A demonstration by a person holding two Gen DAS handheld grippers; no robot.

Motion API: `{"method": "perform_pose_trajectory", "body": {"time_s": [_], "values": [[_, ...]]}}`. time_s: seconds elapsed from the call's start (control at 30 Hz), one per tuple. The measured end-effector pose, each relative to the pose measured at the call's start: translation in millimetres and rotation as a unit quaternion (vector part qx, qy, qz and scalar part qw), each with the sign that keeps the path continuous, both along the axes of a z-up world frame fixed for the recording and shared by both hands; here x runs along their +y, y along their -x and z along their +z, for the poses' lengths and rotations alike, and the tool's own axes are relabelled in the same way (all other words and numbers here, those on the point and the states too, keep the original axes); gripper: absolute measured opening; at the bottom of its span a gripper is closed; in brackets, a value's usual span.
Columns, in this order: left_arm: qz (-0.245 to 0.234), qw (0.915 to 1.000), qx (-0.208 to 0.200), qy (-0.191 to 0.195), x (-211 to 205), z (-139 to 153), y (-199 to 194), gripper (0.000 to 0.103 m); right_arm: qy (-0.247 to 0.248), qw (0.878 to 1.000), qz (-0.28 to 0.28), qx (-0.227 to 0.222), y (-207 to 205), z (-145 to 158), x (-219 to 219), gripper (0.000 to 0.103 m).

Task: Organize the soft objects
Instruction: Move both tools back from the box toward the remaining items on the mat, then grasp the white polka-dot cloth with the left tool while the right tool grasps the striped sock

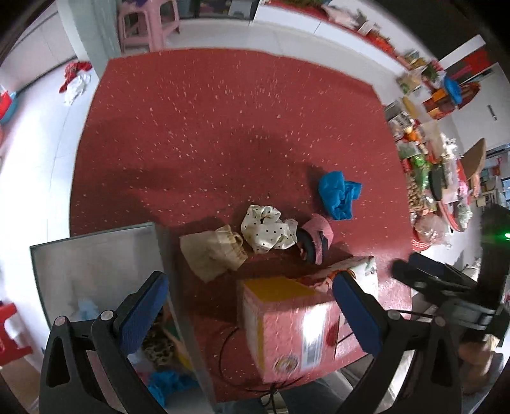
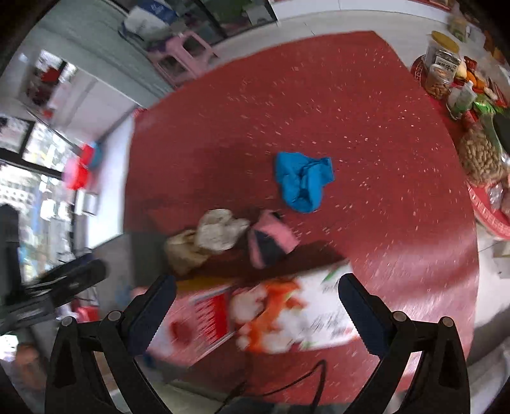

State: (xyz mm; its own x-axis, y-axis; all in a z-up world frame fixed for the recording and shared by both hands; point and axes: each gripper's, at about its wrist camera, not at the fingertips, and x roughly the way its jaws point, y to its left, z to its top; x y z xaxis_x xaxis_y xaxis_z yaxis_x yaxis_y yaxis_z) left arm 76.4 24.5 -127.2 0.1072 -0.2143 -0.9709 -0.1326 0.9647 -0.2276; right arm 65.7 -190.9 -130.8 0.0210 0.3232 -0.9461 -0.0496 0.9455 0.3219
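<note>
On the red table lie a blue cloth, a cream dotted cloth, a beige knit piece and a pink-and-dark piece. They also show in the right wrist view: blue cloth, cream cloth, beige piece, pink piece. My left gripper is open and empty above a pink box and a grey bin holding soft items. My right gripper is open and empty above the box.
Snacks, jars and packets crowd the table's right edge, with a peanut jar there. A pink stool stands beyond the far edge. A black cable runs by the box. The other gripper shows at right.
</note>
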Motion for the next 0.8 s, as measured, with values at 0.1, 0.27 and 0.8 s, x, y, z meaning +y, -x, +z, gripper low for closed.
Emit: {"method": "perform_pose_trajectory", "body": {"time_s": [0.1, 0.27, 0.8], "values": [[0.003, 0.9995, 0.026, -0.017, -11, -17, -15, 0.103, 0.039, 0.998, 0.030, 0.031, -20, -38, 14, 0.102], [0.003, 0.9976, 0.061, -0.033, -17, -37, -36, 0.103, 0.071, 0.988, 0.110, 0.078, -34, -92, 42, 0.102], [-0.035, 0.9825, 0.174, -0.057, -66, -114, -85, 0.103, 0.045, 0.986, 0.101, 0.124, -53, -137, 20, 0.030]]}}
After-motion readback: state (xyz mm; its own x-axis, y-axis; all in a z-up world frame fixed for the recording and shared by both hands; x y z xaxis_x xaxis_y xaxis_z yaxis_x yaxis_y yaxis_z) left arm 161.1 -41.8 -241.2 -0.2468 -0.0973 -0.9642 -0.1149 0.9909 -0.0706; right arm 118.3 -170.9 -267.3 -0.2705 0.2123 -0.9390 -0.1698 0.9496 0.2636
